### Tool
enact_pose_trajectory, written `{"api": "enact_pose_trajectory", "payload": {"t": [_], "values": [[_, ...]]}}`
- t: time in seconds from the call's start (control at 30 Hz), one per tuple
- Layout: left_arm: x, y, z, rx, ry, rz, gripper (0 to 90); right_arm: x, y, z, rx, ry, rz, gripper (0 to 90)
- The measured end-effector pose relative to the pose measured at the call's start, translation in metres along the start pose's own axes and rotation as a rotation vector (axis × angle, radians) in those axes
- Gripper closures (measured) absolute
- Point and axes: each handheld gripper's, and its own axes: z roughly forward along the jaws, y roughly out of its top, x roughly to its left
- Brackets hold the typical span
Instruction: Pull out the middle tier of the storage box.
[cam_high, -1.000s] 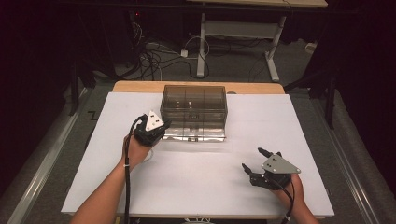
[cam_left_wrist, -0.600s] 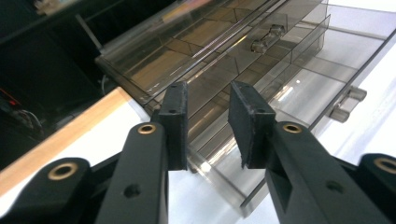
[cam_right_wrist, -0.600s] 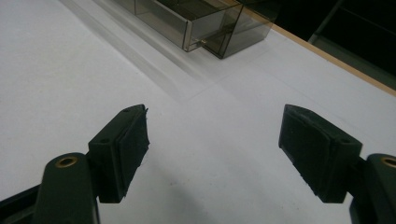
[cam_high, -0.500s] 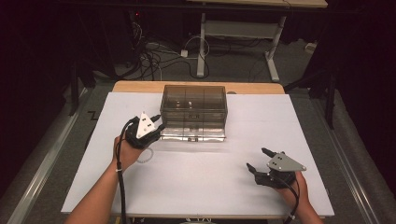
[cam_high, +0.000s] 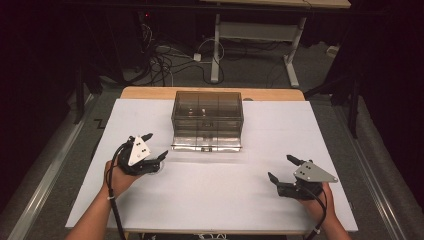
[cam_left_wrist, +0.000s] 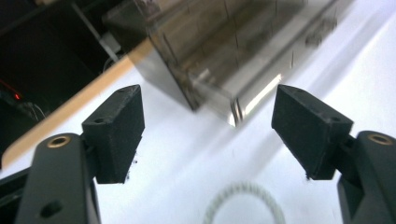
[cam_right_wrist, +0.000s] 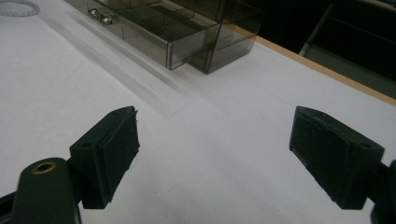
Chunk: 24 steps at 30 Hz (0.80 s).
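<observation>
Beside drawer box, left tool low, jaws just spread, empty.

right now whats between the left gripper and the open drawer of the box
Only bare white table separates the left gripper from the drawer, as the high view shows; a pale ring lies beneath its open jaws.

Dim room, cables on grey floor behind desk.

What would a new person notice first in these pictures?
Probably the smoky clear box at the middle back of the white table, its bottom drawer pulled open. Next, the two black grippers near the front edge: the left gripper open above a small white ring, the right gripper open and empty.
</observation>
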Motion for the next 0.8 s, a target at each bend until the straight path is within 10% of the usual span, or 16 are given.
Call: {"api": "enact_pose_trajectory", "payload": {"t": [0.3, 0.47, 0.67, 0.8], "values": [[-0.005, -0.024, 0.0, 0.12, -0.137, -0.013, 22.0, 0.005, 0.005, 0.009, -0.012, 0.023, 0.061, 17.3], [-0.008, -0.034, 0.011, 0.227, -0.177, -0.056, 23.5, 0.01, 0.006, 0.015, 0.017, 0.039, 0.007, 16.7], [-0.007, -0.038, 0.013, 0.264, -0.223, -0.1, 45.0, 0.01, 0.005, 0.016, 0.024, 0.055, -0.01, 17.0], [0.002, -0.044, 0.016, 0.252, -0.301, -0.214, 58.2, 0.008, 0.005, 0.014, 0.019, 0.054, -0.012, 18.3]]}}
